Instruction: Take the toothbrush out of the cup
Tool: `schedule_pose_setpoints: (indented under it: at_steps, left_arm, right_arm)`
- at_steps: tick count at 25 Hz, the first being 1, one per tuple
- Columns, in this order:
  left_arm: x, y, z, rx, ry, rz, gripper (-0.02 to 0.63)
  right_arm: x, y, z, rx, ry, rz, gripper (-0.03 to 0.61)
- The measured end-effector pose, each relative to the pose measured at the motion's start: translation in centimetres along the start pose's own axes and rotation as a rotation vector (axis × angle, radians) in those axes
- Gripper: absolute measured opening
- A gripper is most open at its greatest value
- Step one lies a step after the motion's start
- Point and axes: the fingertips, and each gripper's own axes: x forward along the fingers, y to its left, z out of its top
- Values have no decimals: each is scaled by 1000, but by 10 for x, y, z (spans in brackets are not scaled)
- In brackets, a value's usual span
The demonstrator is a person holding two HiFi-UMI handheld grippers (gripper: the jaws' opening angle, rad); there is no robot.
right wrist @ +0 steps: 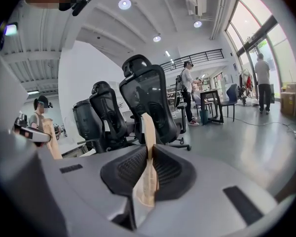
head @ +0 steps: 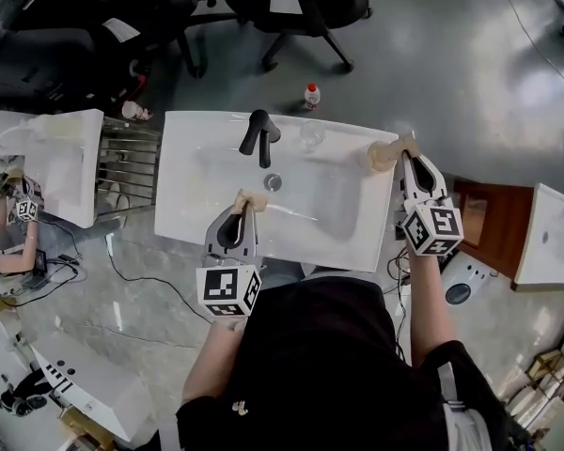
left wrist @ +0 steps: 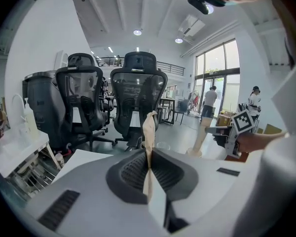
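A clear glass cup (head: 312, 134) stands on the back rim of the white sink (head: 183, 209), right of the black faucet (head: 259, 137); it also shows as the glass cup (left wrist: 163, 145) in the left gripper view. I cannot make out a toothbrush in it or anywhere else. My right gripper (head: 393, 155) is over the sink's back right corner, its tan-taped jaws shut, with a tan round shape under the tips that I cannot identify. In its own view the right gripper (right wrist: 148, 120) shows only closed pads. My left gripper (head: 249, 199) hovers shut over the basin, nothing visible in the left gripper (left wrist: 149, 120).
A small red-capped bottle (head: 311, 95) stands on the floor behind the sink. Black office chairs (head: 301, 7) are beyond it. A metal rack (head: 127, 163) and another white unit (head: 61, 158) sit to the left, and a brown cabinet (head: 484, 219) to the right.
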Motion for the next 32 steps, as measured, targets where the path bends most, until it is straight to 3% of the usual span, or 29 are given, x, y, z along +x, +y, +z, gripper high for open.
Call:
schedule_pose_setpoints:
  at_steps: [9,15,32]
  left_arm:
    - [13,-11,26,30,-57,-106,29]
    - [24,-25,42,56,-88,-193,29]
    - [57,-85,71,153,-109,-430,29]
  right_arm:
    - [-46,23,53,-12,-97,-21,52]
    - [-80,32,68,-8,-141,-66,52]
    - [-170,8,34,74,-158,-293,52]
